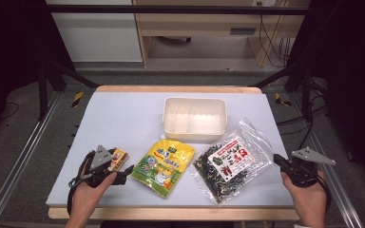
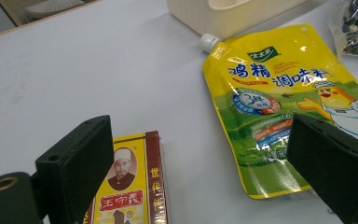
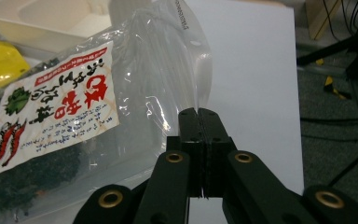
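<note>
My left gripper rests at the table's front left, open, with its jaws wide apart. A small yellow and dark red box with a portrait on it lies flat by its left jaw. A yellow spouted pouch lies by its right jaw. My right gripper is at the front right, shut with nothing in it. Its tips are at the right edge of a clear bag of dark dried bits with a white and red label.
A white divided container stands open behind the pouch and bag, near the table's middle back. The white table top has free room at its left and back. Metal frame rails run along both sides.
</note>
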A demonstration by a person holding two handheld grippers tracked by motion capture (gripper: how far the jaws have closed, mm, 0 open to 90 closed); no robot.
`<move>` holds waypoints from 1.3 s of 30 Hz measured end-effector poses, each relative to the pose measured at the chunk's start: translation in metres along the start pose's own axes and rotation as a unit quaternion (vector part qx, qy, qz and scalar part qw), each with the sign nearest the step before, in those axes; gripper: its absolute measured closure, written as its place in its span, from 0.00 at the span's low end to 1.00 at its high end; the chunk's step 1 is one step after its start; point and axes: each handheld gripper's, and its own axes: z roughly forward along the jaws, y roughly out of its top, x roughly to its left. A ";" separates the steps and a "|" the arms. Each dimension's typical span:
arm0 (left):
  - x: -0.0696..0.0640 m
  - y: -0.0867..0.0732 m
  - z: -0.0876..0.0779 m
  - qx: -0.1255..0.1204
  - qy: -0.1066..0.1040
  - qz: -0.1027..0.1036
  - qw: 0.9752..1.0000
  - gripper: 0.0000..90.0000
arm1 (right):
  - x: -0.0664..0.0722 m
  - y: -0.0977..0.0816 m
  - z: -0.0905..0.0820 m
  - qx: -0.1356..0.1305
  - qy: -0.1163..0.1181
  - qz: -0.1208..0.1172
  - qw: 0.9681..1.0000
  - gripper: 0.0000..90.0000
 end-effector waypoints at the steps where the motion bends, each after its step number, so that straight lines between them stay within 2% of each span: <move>1: 0.000 0.000 -0.001 -0.002 -0.003 -0.002 1.000 0.08 | 0.003 0.006 -0.003 -0.001 0.000 -0.009 1.000 1.00; 5: 0.002 -0.002 -0.001 -0.005 -0.019 -0.017 1.000 0.08 | 0.013 0.036 -0.018 -0.015 0.001 -0.049 0.999 1.00; 6: 0.003 -0.002 -0.001 -0.013 -0.033 -0.035 0.999 0.08 | 0.013 0.036 -0.018 -0.015 0.001 -0.049 0.999 1.00; 7: 0.005 -0.003 -0.001 -0.021 -0.042 -0.052 0.998 0.09 | 0.015 0.044 -0.022 -0.018 0.002 -0.062 0.998 1.00; 8: 0.007 -0.004 -0.003 -0.026 -0.042 -0.062 0.997 0.09 | 0.022 0.062 -0.028 -0.025 0.008 -0.080 0.996 1.00; 11: 0.008 -0.004 -0.005 -0.027 -0.032 -0.060 0.997 0.09 | 0.033 0.087 -0.034 -0.030 0.020 -0.116 0.993 1.00; 12: 0.009 -0.004 -0.006 -0.027 -0.031 -0.058 0.997 0.09 | 0.033 0.087 -0.034 -0.030 0.020 -0.116 0.993 1.00; 13: 0.009 -0.004 -0.007 -0.030 -0.030 -0.057 0.998 0.09 | 0.043 0.103 -0.034 -0.028 0.026 -0.140 0.989 1.00; 17: 0.008 -0.003 -0.005 -0.028 -0.031 -0.053 0.998 0.09 | 0.062 0.129 -0.031 -0.024 0.033 -0.184 0.982 1.00; 18: 0.008 -0.003 -0.005 -0.028 -0.031 -0.053 0.998 0.09 | 0.062 0.129 -0.031 -0.024 0.033 -0.184 0.982 1.00; 19: 0.008 -0.003 -0.005 -0.026 -0.034 -0.050 0.998 0.09 | 0.071 0.140 -0.029 -0.021 0.038 -0.205 0.978 1.00; 20: 0.008 -0.003 -0.005 -0.026 -0.034 -0.050 0.998 0.09 | 0.071 0.140 -0.029 -0.021 0.038 -0.205 0.978 1.00; 21: 0.008 -0.003 -0.005 -0.026 -0.036 -0.049 0.998 0.09 | 0.081 0.150 -0.027 -0.020 0.045 -0.224 0.973 1.00; 22: 0.007 -0.003 -0.006 -0.025 -0.040 -0.049 0.998 0.09 | 0.086 0.153 -0.025 -0.019 0.050 -0.231 0.971 0.99; 23: 0.007 -0.003 -0.006 -0.025 -0.044 -0.049 0.998 0.09 | 0.091 0.157 -0.024 -0.019 0.054 -0.236 0.970 0.99; 24: 0.007 -0.003 -0.006 -0.025 -0.044 -0.049 0.998 0.09 | 0.091 0.157 -0.024 -0.019 0.054 -0.236 0.970 0.99; 25: 0.006 -0.003 -0.006 -0.029 -0.049 -0.053 0.997 0.09 | 0.100 0.162 -0.022 -0.022 0.059 -0.246 0.967 0.99; 29: 0.003 -0.001 -0.009 -0.034 -0.053 -0.047 0.997 0.09 | 0.115 0.171 -0.022 -0.028 0.070 -0.265 0.961 0.99; 30: 0.003 -0.001 -0.009 -0.034 -0.055 -0.045 0.997 0.09 | 0.115 0.171 -0.022 -0.028 0.070 -0.265 0.961 0.99; 31: 0.003 -0.001 -0.008 -0.033 -0.057 -0.045 0.997 0.09 | 0.121 0.174 -0.021 -0.032 0.078 -0.269 0.960 0.99; 35: 0.002 -0.001 -0.007 -0.030 -0.061 -0.044 0.997 0.09 | 0.127 0.178 -0.019 -0.039 0.095 -0.267 0.958 0.99; 39: -0.002 0.001 -0.007 -0.023 -0.077 -0.030 0.996 0.09 | 0.133 0.181 -0.016 -0.048 0.108 -0.267 0.956 0.99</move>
